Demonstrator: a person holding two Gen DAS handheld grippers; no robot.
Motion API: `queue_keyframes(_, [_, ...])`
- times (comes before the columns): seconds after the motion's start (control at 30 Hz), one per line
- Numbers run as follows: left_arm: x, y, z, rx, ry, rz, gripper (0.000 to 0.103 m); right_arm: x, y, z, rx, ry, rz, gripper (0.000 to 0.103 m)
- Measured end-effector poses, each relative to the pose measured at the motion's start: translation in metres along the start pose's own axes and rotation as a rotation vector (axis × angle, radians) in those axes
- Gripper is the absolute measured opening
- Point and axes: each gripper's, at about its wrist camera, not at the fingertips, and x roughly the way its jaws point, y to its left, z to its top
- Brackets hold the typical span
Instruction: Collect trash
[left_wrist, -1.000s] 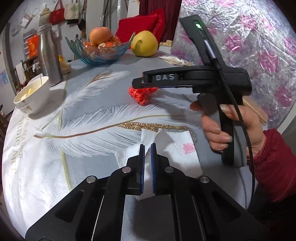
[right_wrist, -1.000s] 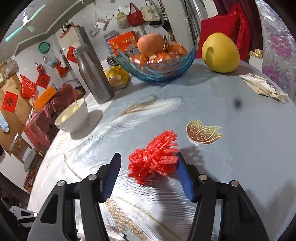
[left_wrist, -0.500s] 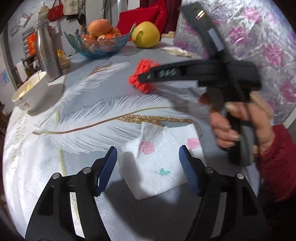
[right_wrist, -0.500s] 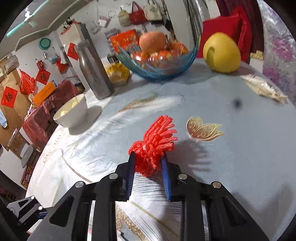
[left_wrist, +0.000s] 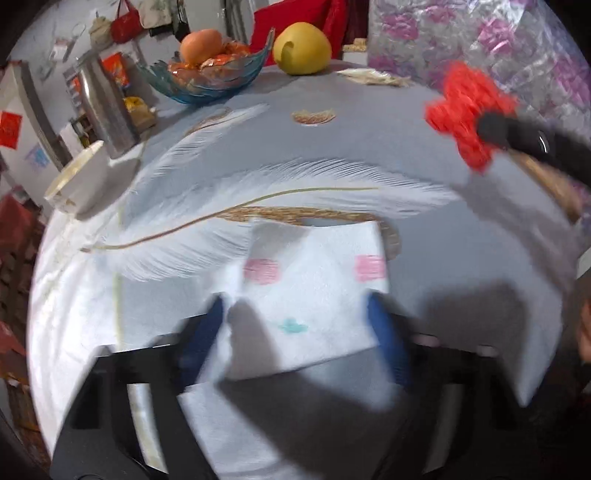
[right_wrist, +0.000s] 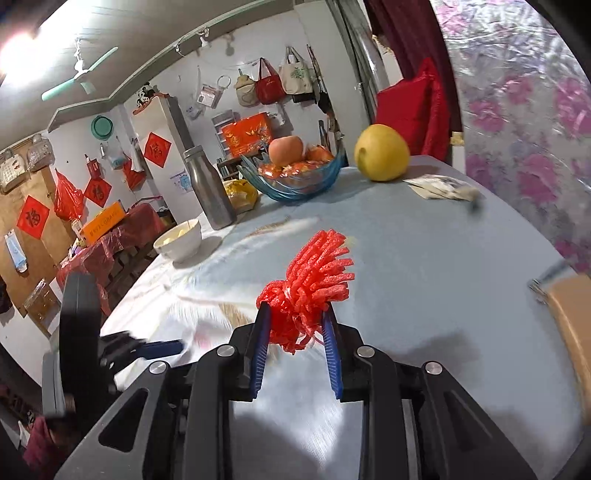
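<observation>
Left wrist view: the left tongs (left_wrist: 295, 325) stand wide apart, their blue pads straddling a folded paper napkin (left_wrist: 314, 295) that lies flat on the bench (left_wrist: 369, 155). The frame is motion-blurred, so whether the pads touch the napkin's edges I cannot tell. The napkin looks light, soft and limp, printed with pink and teal motifs; it should crumple rather than resist, so a pinch at a raised fold or free edge seems the best hold, since a flat sheet gives the pads little to bite. At upper right the red foam fruit net (left_wrist: 469, 110) hangs above the cloth in the tip of the other tool. No writing can be read here.

Right wrist view: the right tongs (right_wrist: 295, 332) are clamped on the red foam fruit net (right_wrist: 310, 291), pinching its gathered end while the frayed strands fan out forward, clear of the bench. It appears very light, springy and compressible, unlikely to slip from the ribbed pads and not fragile. A crumpled wrapper (right_wrist: 439, 186) lies beside the pomelo (right_wrist: 382, 153), probably more trash. Red diamond papers (right_wrist: 157, 149) on the far wall carry single Chinese characters, too small to read surely.
</observation>
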Motion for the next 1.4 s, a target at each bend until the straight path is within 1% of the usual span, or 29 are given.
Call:
queue_keyframes(0.03, [-0.002,-0.004,-0.001,-0.007,-0.005,-0.015,0.036,-0.006,-0.002,-0.003,-0.004,0.000,-0.007,0.028])
queue_keyframes(0.07, [-0.004,-0.009,-0.003,-0.004,-0.015,0.004,0.024,-0.014,-0.004,-0.007,-0.009,-0.002,-0.012,0.028])
queue_keyframes(0.1, [-0.007,-0.018,-0.006,0.016,-0.029,0.040,0.014,-0.021,-0.006,-0.010,-0.014,-0.004,-0.015,0.028])
queue_keyframes(0.13, [-0.010,-0.024,-0.008,0.024,-0.044,0.051,0.011,-0.026,-0.008,-0.012,-0.017,-0.005,-0.017,0.028])
queue_keyframes(0.17, [-0.013,-0.025,-0.008,0.018,-0.060,0.033,0.009,-0.033,-0.009,-0.015,-0.024,-0.010,-0.022,0.028])
queue_keyframes(0.2, [-0.020,-0.025,-0.010,-0.012,-0.080,-0.032,0.009,-0.040,-0.011,-0.018,-0.030,-0.015,-0.027,0.028])
queue_keyframes(0.23, [-0.025,-0.024,-0.011,-0.033,-0.093,-0.079,0.009,-0.044,-0.013,-0.019,-0.032,-0.017,-0.029,0.028])
queue_keyframes(0.27, [-0.029,-0.024,-0.011,-0.045,-0.105,-0.107,0.009,-0.050,-0.015,-0.021,-0.034,-0.020,-0.033,0.028])
queue_keyframes(0.33, [-0.036,-0.025,-0.011,-0.059,-0.125,-0.113,0.009,-0.060,-0.021,-0.027,-0.031,-0.021,-0.046,0.028])
queue_keyframes(0.43, [-0.043,-0.024,-0.013,-0.102,-0.133,-0.149,0.009,-0.072,-0.028,-0.033,-0.018,-0.025,-0.046,0.028])
queue_keyframes(0.53, [-0.050,-0.029,-0.013,-0.103,-0.146,-0.143,0.009,-0.086,-0.031,-0.040,-0.017,-0.035,-0.058,0.028])
queue_keyframes(0.67, [-0.059,-0.047,-0.014,-0.072,-0.168,-0.114,0.009,-0.105,-0.040,-0.050,-0.008,-0.037,-0.073,0.028])
queue_keyframes(0.8, [-0.066,-0.063,-0.015,-0.044,-0.182,-0.106,0.009,-0.124,-0.051,-0.064,0.010,-0.029,-0.089,0.028])
queue_keyframes(1.17, [-0.094,-0.114,-0.021,0.040,-0.238,-0.127,0.009,-0.183,-0.075,-0.104,0.027,-0.016,-0.160,0.028])
queue_keyframes(1.4, [-0.108,-0.147,-0.024,0.089,-0.253,-0.152,0.009,-0.207,-0.097,-0.131,0.059,0.017,-0.192,0.028])
